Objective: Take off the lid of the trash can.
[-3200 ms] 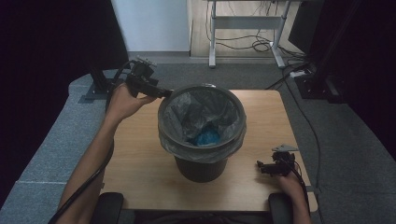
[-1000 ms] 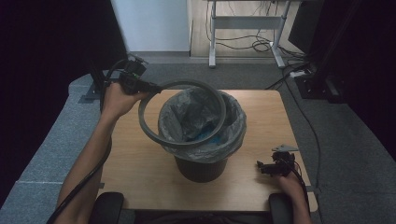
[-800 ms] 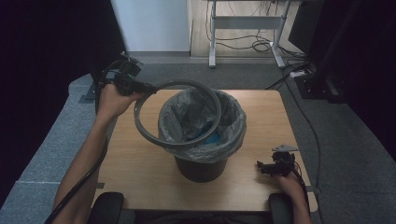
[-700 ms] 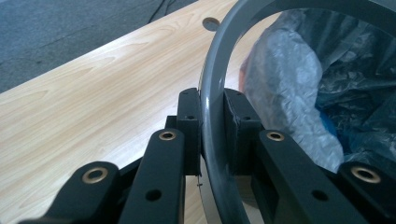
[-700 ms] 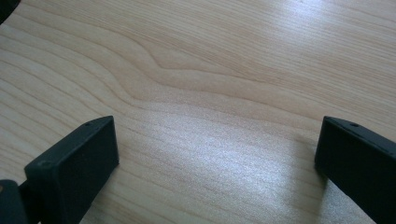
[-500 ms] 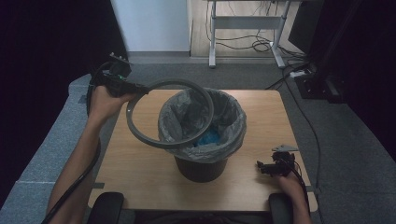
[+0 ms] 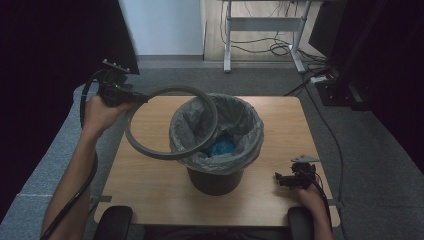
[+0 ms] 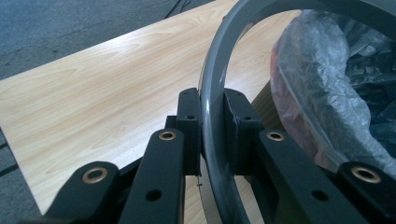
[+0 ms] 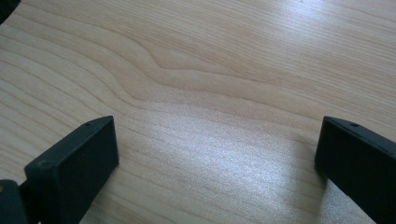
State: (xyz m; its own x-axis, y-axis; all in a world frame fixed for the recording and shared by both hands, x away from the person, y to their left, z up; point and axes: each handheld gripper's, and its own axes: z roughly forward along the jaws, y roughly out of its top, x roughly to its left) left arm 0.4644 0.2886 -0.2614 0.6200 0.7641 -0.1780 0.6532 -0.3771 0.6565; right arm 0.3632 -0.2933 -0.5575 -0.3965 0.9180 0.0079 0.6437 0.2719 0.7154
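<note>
Grey carpet and dark curtains surround a pale wooden table (image 7: pixel 150 185), at whose centre stands a black waste bin (image 7: pixel 215 177) lined with a grey bag (image 7: pixel 240 125) that has something blue at the bottom. At the upper left of the high view the left gripper (image 7: pixel 131 98) has its jaws clamped narrowly on the grey retaining ring (image 7: pixel 150 150), which hangs tilted with its far side over the bin's mouth and its near side out over the table, seemingly lifted off to free the bag. At the lower right the right gripper (image 7: pixel 280 178) rests idle on the table, jaws wide and empty.
</note>
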